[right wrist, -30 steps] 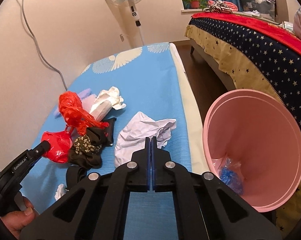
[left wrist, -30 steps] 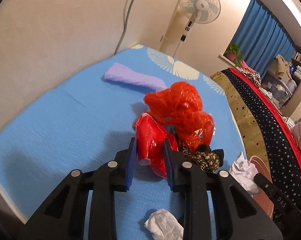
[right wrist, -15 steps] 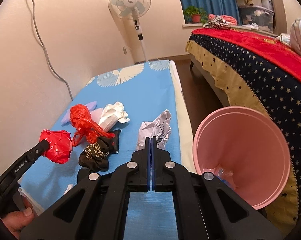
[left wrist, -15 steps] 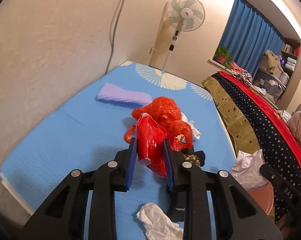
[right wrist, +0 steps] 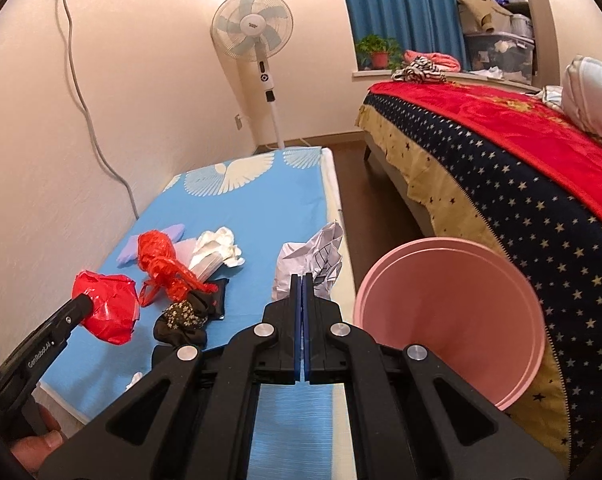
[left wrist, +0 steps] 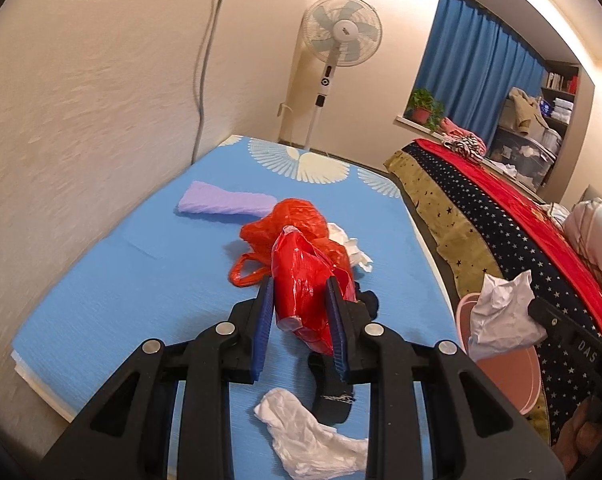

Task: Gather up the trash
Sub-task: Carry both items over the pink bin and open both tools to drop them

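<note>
My left gripper point(left wrist: 299, 284) is shut on a shiny red plastic wrapper point(left wrist: 301, 284) and holds it above the blue mat point(left wrist: 121, 276); the wrapper also shows in the right wrist view point(right wrist: 107, 306). My right gripper point(right wrist: 303, 280) is shut on a crumpled white paper point(right wrist: 315, 258) and holds it lifted beside the pink bin point(right wrist: 453, 312). The paper also shows in the left wrist view point(left wrist: 501, 320). A red plastic bag point(left wrist: 297, 220), black patterned cloth point(right wrist: 189, 316), white tissue wads point(right wrist: 217, 250) and a white tissue point(left wrist: 309, 432) lie on the mat.
A lilac folded cloth point(left wrist: 221, 202) lies at the mat's far left. A standing fan point(right wrist: 257, 36) stands beyond the mat. A bed with a starred blanket point(right wrist: 501, 184) is on the right. A wall with a cable point(left wrist: 203, 60) runs along the left.
Both grippers have risen. The red wrapper has lifted off the pile, and the white paper has lifted off the mat in the right gripper.
</note>
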A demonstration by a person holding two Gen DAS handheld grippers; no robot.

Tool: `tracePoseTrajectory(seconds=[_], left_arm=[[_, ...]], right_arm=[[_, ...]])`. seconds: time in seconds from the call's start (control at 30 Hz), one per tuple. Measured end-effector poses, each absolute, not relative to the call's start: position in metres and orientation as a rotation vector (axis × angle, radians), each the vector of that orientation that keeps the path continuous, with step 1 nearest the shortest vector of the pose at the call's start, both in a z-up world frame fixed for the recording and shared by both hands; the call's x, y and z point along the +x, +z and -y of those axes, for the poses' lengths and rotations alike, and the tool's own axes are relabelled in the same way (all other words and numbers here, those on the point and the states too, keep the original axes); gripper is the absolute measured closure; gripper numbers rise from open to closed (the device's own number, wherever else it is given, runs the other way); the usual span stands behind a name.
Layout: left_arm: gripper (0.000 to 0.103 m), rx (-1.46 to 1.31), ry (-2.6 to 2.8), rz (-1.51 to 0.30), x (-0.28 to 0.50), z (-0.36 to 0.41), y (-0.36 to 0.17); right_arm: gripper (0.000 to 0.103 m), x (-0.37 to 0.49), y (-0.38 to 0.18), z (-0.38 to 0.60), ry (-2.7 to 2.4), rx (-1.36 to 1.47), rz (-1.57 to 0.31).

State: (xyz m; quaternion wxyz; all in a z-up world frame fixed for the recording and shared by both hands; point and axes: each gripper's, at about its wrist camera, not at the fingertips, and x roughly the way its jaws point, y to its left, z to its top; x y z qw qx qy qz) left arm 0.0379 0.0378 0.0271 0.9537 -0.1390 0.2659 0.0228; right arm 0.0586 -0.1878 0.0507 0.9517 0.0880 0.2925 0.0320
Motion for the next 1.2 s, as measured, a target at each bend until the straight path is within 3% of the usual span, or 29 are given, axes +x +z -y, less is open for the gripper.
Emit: tracePoseTrajectory(seconds=[1.2], left_arm=[[0.077,-0.156,-0.130,-0.496,0.061,0.058,0.034]], right_arm=[[0.102,0.053,0.066,0.248,-0.184,0.157,-0.510]])
